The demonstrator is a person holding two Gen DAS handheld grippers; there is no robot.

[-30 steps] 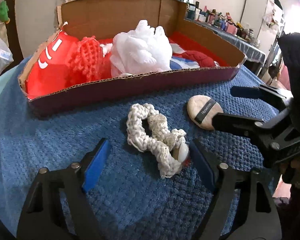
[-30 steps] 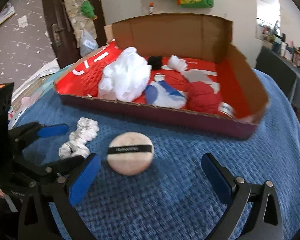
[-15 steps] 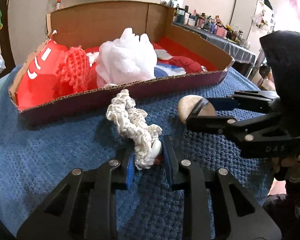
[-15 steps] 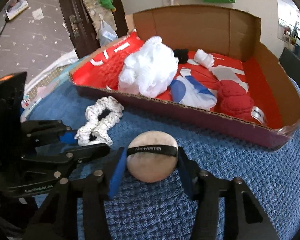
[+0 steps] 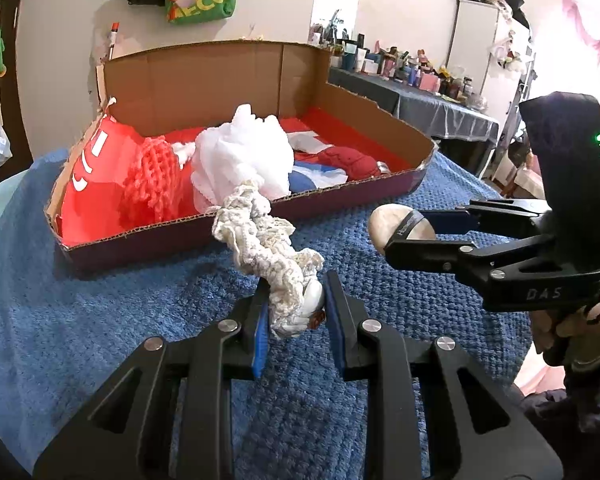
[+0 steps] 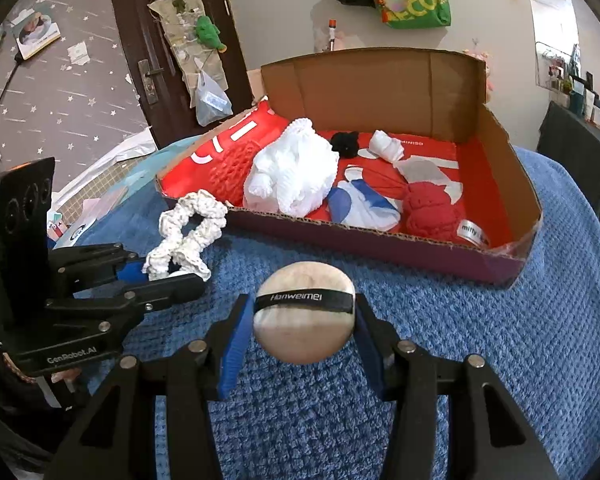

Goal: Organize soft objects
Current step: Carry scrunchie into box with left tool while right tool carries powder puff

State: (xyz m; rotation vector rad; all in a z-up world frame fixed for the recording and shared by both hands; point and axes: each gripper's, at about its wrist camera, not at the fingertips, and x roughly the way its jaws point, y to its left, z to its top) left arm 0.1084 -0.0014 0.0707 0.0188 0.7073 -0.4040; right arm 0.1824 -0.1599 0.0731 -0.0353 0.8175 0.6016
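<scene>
Gripping both items at once here. Left gripper (image 5: 294, 312) clamping down tight on the near end of the white crochet scrunchie (image 5: 266, 246), blue pads squeezing it from both sides, rest of the scrunchie sticking out fwd and up toward the cardboard box (image 5: 236, 232), far end overlapping the box's front wall in the left wrist view. Seen from the right wrist view, scrunchie (image 6: 190, 232) looping out of the left gripper (image 6: 172, 276), hanging clear of the blue knit cloth (image 6: 480, 340), just beside the box's front left corner. Right gripper (image 6: 304, 324) pinching the round beige powder puff (image 6: 304, 332) at its sides, jaws at a mid width (puff filling the gap completely), black strap w/ lettering facing the camera. Puff (image 5: 400, 226) showing in the left wrist view too, held edge-on btwn the right gripper (image 5: 412, 228) fingers, above the cloth and near the box's right front corner. Holding the right gripper from below: a hand (image 5: 568, 320) w/ a bangle at the wrist. Sitting inside the box (image 6: 500, 184): a fluffy white bundle (image 6: 296, 176), a red knit piece (image 6: 232, 172) to its left, a red rolled bundle (image 6: 432, 208) at the right, a blue-and-white piece (image 6: 364, 204) btwn them, a small black item (image 6: 346, 144) and a small white roll (image 6: 386, 148) toward the back.
</scene>
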